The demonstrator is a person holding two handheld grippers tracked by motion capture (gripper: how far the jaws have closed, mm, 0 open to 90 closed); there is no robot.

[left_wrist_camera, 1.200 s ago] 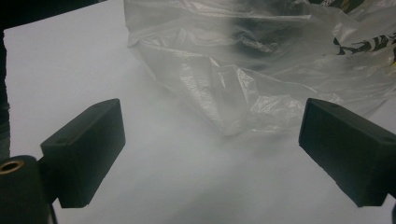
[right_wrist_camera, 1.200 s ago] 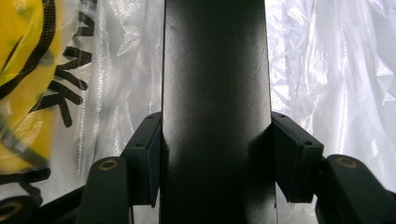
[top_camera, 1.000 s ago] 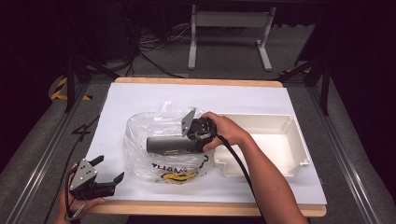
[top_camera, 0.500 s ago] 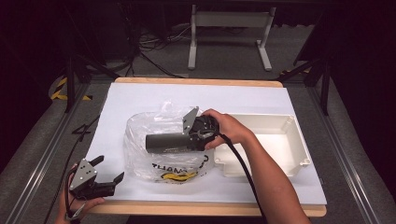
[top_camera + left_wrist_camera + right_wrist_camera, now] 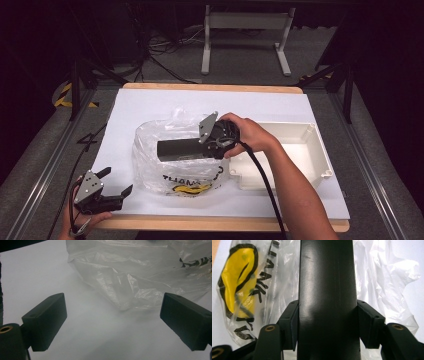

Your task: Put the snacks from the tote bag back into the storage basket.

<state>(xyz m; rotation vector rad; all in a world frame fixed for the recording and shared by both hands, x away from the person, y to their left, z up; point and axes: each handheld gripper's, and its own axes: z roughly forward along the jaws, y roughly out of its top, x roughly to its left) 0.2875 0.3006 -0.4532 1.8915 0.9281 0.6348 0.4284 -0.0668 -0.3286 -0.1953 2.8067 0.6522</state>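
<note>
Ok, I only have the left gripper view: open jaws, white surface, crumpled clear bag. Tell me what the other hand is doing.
Observer: The right gripper is shut on a dark cylinder, held level above the plastic bag.
Operator: Describe the grip.
Observer: In the right gripper view both pads press the cylinder's sides.
Operator: Say what else is on the table.
Observer: A white tray sits right of the bag.
Operator: Any print on the bag?
Observer: A yellow logo with black lettering.
</note>
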